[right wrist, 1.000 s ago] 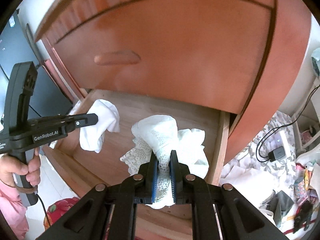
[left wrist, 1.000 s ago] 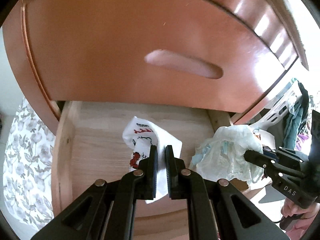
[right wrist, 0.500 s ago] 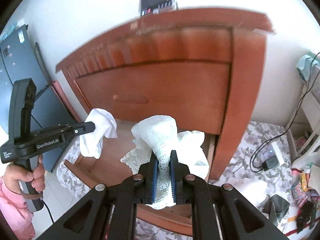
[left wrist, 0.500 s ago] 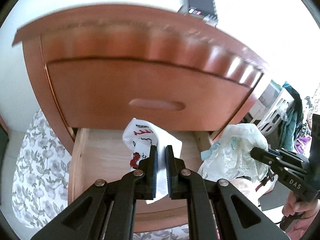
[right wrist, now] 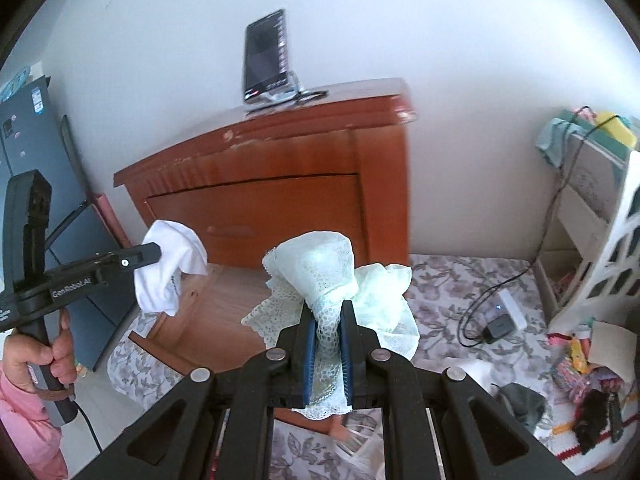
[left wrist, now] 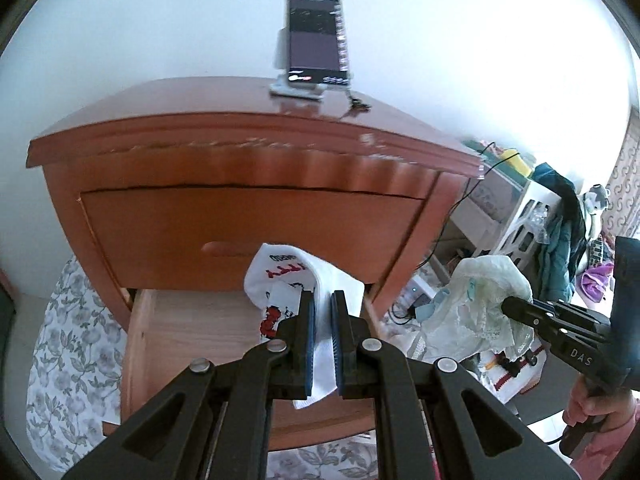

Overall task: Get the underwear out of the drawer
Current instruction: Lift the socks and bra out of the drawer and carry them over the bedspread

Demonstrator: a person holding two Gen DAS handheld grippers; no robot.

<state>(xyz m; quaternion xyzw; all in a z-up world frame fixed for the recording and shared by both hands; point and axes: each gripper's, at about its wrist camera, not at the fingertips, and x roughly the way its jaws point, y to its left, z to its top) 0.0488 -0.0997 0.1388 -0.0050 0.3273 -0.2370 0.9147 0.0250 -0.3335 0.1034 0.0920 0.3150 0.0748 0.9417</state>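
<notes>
My left gripper (left wrist: 323,300) is shut on white underwear with red print (left wrist: 288,280), held in the air above the open bottom drawer (left wrist: 192,332) of the brown nightstand (left wrist: 248,200). My right gripper (right wrist: 328,308) is shut on pale green lace underwear (right wrist: 320,264), also lifted clear of the drawer (right wrist: 212,312). In the left wrist view the right gripper (left wrist: 508,306) and its lace underwear (left wrist: 480,300) hang at the right. In the right wrist view the left gripper (right wrist: 154,252) carries the white underwear (right wrist: 168,268) at the left. What lies inside the drawer is mostly hidden.
A phone on a stand (left wrist: 314,44) sits on the nightstand top. A floral sheet (right wrist: 460,292) covers the floor. A white shelf with clothes (left wrist: 532,224), a charger and cable (right wrist: 496,324) and clutter (right wrist: 580,372) lie to the right. A dark blue cabinet (right wrist: 32,152) stands left.
Both grippers have risen and pulled back from the drawer, lifting both pieces of underwear out. The nightstand top and the phone have come into view.
</notes>
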